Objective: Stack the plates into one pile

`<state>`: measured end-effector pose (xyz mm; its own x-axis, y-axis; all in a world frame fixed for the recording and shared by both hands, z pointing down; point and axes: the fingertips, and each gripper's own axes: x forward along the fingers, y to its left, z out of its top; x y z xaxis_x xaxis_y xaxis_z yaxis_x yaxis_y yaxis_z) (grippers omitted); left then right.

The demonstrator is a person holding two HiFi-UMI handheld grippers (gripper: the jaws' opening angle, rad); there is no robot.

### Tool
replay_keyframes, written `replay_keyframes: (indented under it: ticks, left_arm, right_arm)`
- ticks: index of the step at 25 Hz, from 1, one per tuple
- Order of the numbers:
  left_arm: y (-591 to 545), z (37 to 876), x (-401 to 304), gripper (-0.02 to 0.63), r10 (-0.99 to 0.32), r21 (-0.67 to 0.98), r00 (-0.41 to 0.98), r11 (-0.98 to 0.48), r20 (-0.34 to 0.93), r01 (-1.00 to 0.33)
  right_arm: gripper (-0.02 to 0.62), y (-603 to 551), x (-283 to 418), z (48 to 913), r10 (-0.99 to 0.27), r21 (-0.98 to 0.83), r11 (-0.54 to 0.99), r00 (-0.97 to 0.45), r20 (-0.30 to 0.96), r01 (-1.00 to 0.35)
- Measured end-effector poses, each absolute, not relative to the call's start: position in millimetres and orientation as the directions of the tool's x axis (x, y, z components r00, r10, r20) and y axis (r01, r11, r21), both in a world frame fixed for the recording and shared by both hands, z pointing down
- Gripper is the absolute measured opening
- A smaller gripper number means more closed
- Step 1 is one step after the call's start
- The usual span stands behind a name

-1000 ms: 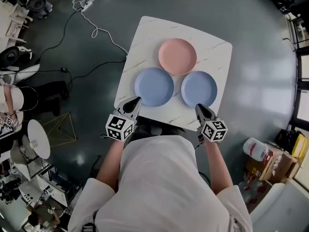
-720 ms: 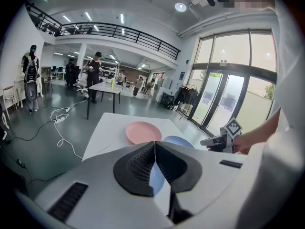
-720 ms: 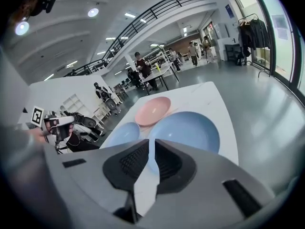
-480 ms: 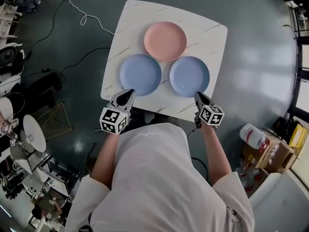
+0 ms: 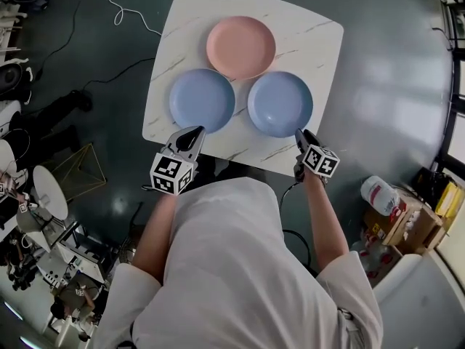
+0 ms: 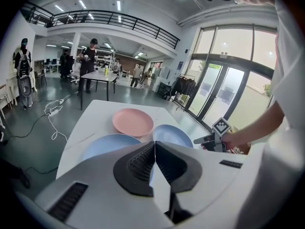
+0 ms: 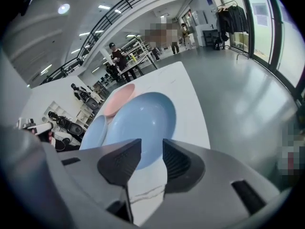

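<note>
Three plates flat on table (image 5: 320, 35), none stacked yet: pink plate (image 5: 240, 47) far, left blue plate (image 5: 202, 100) and right blue plate (image 5: 280, 104) near me. Right gripper (image 5: 300, 134) at right blue plate's near rim, jaws just sprung apart, nothing between them, readying a rim pinch, I reckon. Left gripper (image 5: 195, 131) pinched together, empty, beside left blue plate. Versus a second ago: both grippers closer to plates, plates unmoved.

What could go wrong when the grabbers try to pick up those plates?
The right gripper, whose jaws have just been opening with nothing between them, faces the round blue plate on the right; its low smooth rim might slip free.
That plate, the round blue plate on the left and the round pink plate lie close together on the white marbled table, so lifting one could bump the others.
</note>
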<state>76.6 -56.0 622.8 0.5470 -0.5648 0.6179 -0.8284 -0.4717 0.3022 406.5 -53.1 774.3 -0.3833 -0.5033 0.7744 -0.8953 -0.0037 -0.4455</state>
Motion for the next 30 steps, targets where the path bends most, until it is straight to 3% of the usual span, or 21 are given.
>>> replay_keyframes:
  ticks: [5, 17, 22, 30]
  left_arm:
    - [-51, 627, 78, 0.014, -0.554, 0.300, 0.540, -0.467, 0.634, -0.832]
    - [-35, 636, 57, 0.014, -0.560, 0.282, 0.483, -0.409, 0.672, -0.868]
    - [-30, 635, 51, 0.014, -0.569, 0.279, 0.470, -0.392, 0.675, -0.877]
    - [-25, 631, 42, 0.015, -0.588, 0.273, 0.453, -0.372, 0.670, -0.887]
  right_arm:
    - [0.150, -46, 416, 797, -0.490, -0.473, -0.124, -0.361, 0.793, -0.872]
    - [0.149, -54, 402, 826, -0.461, -0.547, -0.208, -0.412, 0.786, -0.811]
    - [0.079, -59, 406, 832, -0.489, -0.594, -0.326, -0.407, 0.771, -0.735]
    - [0.041, -59, 413, 831, -0.531, -0.646, -0.450, -0.397, 0.749, -0.617]
